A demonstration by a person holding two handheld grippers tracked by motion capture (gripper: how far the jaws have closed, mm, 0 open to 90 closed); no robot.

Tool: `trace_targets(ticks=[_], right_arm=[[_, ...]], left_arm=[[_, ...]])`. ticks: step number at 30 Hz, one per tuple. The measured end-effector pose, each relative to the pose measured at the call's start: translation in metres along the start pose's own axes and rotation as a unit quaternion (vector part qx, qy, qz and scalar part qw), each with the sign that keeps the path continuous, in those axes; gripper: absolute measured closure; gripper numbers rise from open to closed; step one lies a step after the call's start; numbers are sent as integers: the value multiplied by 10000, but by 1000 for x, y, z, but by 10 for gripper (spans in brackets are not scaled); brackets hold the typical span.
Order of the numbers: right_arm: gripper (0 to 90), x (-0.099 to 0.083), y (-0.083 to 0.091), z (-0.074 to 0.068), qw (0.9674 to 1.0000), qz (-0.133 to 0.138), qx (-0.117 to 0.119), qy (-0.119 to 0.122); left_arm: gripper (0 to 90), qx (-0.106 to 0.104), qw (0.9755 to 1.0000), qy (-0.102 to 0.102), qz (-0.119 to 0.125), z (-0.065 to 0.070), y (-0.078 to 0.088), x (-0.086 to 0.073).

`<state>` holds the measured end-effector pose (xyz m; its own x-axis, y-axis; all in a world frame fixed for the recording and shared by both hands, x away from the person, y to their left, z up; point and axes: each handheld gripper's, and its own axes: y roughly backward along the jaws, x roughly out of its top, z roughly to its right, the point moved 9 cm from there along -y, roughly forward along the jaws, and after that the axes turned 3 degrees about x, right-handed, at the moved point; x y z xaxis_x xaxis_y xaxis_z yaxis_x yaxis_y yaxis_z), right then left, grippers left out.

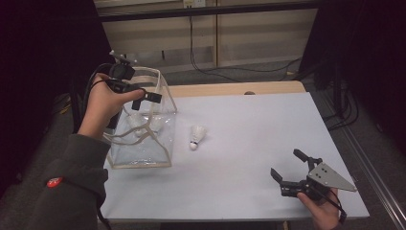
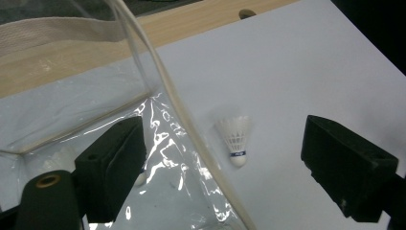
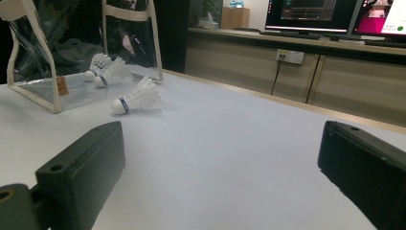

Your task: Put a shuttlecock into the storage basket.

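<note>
Left gripper (image 1: 143, 98): above the clear bag's open top at the counter's left, jaws spread wide, gripping nothing; bag's right wall and cream trim between them in the left gripper view.
Right gripper (image 1: 287, 165): near right corner of the counter, jaws wide apart, empty, aimed left-far.
Clear bag (image 1: 141, 143): upright, left on the counter (image 1: 249, 134), cream trim and handles.
Shuttlecocks in bag (image 3: 103, 69): two, on the bag's floor, side by side.
Loose shuttlecock (image 1: 196, 136): lying on the counter just right of the bag, cork toward the near side.
</note>
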<state>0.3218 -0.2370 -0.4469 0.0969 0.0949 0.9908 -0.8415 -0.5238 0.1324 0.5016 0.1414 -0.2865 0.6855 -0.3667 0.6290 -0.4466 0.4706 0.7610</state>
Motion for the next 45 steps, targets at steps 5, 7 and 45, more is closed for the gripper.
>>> trace_targets(ticks=[5,7,45], right_arm=[[23,0,0,0,10000,0,7,-9],[24,0,0,0,10000,-2,6,-11],[23,1,0,0,10000,12,-9,10]], left_arm=[[150,-63,9999,-78,-4,7,-1,2],[150,-92,9999,-99,-10,10,-2,2],[148,-574,9977,-368,57,53,-10,11]])
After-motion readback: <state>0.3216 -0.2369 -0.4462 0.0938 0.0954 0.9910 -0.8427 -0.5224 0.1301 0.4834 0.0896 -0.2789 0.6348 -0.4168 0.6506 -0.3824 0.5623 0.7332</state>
